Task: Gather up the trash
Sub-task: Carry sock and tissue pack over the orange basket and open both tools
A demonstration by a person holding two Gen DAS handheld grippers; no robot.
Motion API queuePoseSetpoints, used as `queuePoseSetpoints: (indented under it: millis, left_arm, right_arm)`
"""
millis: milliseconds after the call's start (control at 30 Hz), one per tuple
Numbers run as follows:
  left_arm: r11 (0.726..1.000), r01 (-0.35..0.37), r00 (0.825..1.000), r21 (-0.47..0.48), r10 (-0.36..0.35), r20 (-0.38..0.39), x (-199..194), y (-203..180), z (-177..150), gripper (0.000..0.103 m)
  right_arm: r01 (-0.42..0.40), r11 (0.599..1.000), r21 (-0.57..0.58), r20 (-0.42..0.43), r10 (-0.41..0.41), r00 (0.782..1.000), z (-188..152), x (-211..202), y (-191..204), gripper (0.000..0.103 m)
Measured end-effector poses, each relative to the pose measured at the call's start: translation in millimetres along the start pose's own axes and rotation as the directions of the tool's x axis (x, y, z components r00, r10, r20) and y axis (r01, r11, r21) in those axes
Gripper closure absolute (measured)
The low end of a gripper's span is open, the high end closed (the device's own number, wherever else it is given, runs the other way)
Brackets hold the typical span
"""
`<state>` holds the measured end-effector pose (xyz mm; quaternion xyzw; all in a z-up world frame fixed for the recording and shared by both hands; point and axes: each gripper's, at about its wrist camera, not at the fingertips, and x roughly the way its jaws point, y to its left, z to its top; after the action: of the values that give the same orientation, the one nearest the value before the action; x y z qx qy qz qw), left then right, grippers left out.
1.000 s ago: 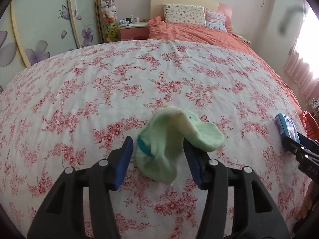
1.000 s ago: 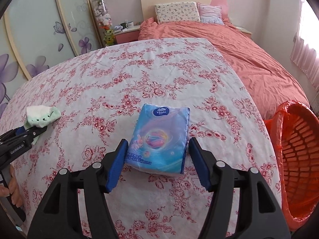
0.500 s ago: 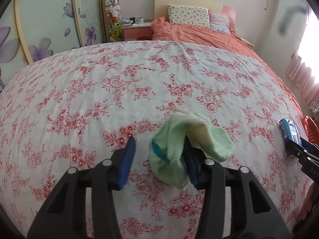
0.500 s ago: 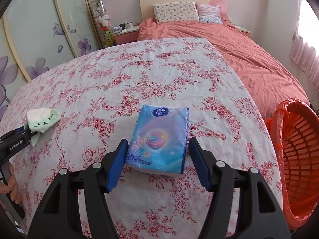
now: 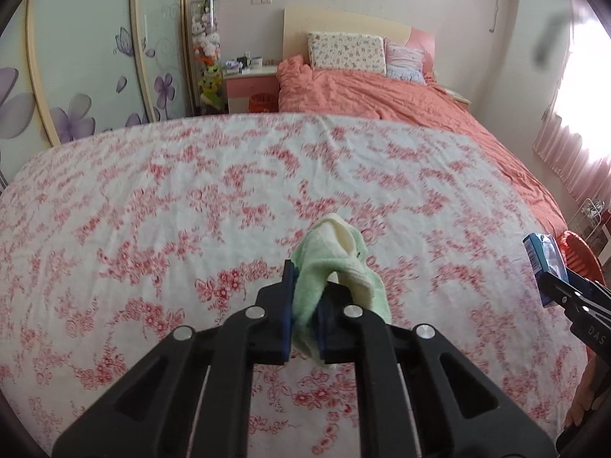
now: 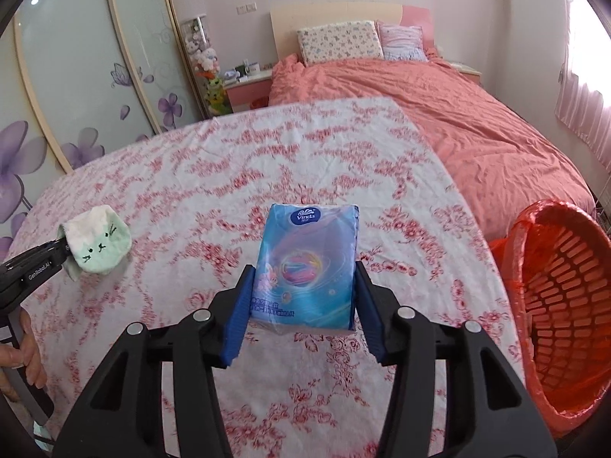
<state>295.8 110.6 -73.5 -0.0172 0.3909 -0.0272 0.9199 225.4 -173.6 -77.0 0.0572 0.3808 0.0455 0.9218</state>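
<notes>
A pale green sock with a cat face (image 5: 336, 252) hangs pinched in my left gripper (image 5: 305, 282), which is shut on it just above the floral sheet (image 5: 152, 210). From the right wrist view, that sock (image 6: 100, 246) dangles at the left gripper's tip (image 6: 63, 250). A blue tissue pack (image 6: 309, 252) sits between the blue pads of my right gripper (image 6: 304, 269). Its jaws are closing, both pads press the pack's sides, and the pack is raised off the sheet. The left wrist view catches the pack (image 5: 544, 253) at its right edge.
An orange mesh basket lined with a red bag (image 6: 565, 305) stands on the floor right of the bed's corner. A coral duvet (image 6: 477, 126) and pillows (image 6: 340, 42) lie at the far end. A hand (image 6: 26, 347) grips the left handle.
The left jaws went from wide apart to shut on the sock and lifted it. The right jaws narrowed onto the tissue pack, which rose and tilted off the sheet.
</notes>
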Motion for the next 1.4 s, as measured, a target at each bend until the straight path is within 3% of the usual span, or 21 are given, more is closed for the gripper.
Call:
queuePoseSetpoints:
  millis: [400, 967, 1200, 1400]
  left_arm:
    - [0.997, 0.015, 0.995, 0.073, -0.023, 0.102, -58, -43, 15, 0.092]
    - [0.982, 0.066, 0.989, 0.176, -0.089, 0.121, -97, -127, 12, 0.092]
    - [0.968, 0.126, 0.981, 0.218, -0.154, 0.116, -104, -171, 12, 0.092]
    - [0.938, 0.222, 0.964, 0.265, -0.253, 0.089, -105, -224, 7, 0.092]
  right_arm:
    - [-0.005, 1.000, -0.004, 0.107, 0.005, 0.994, 8, -54, -4, 0.052]
    - [0.039, 0.998, 0.051, 0.211, -0.049, 0.976, 2, -106, -50, 0.052]
    - [0.080, 0.992, 0.098, 0.232, -0.101, 0.967, -5, -121, -83, 0.052]
    - [0.123, 0.978, 0.167, 0.236, -0.160, 0.958, -14, -132, -126, 0.052]
